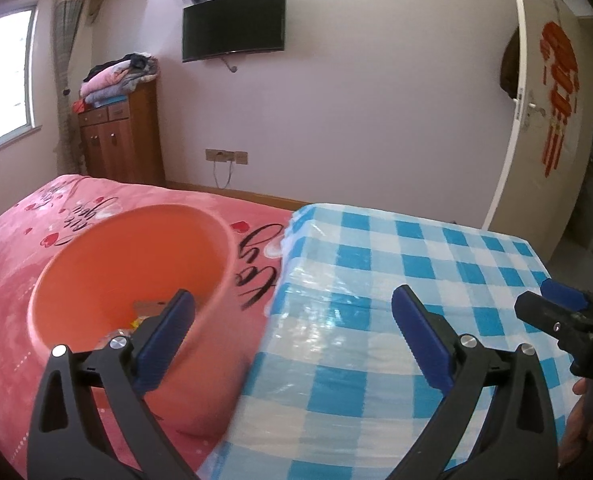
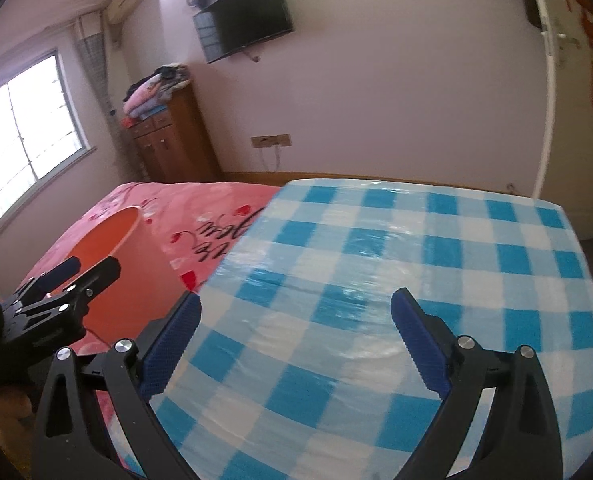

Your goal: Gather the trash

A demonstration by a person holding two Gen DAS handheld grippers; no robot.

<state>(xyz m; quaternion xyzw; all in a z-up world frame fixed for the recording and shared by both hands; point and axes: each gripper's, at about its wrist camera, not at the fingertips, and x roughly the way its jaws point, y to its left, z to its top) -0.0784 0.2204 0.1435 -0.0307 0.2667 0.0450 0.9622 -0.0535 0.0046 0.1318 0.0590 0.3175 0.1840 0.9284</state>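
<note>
Round orange plastic bin (image 1: 136,280), upright and open-topped, a few scraps of trash (image 1: 144,312) inside, just beyond the left jaw.

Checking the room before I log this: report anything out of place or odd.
One oddity: the orange plastic bin stands on the pink heart-print bedspread, against the edge of the blue-and-white checked plastic table cover, not on the floor. Some scraps lie inside the bin. Nothing looks spilled or damaged.

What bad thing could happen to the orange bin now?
The orange bin sits on the soft pink bedspread, so a bump from the open left gripper might tip it and spill the trash inside. The plastic-covered checked table looks slippery for anything set near its edge.
</note>
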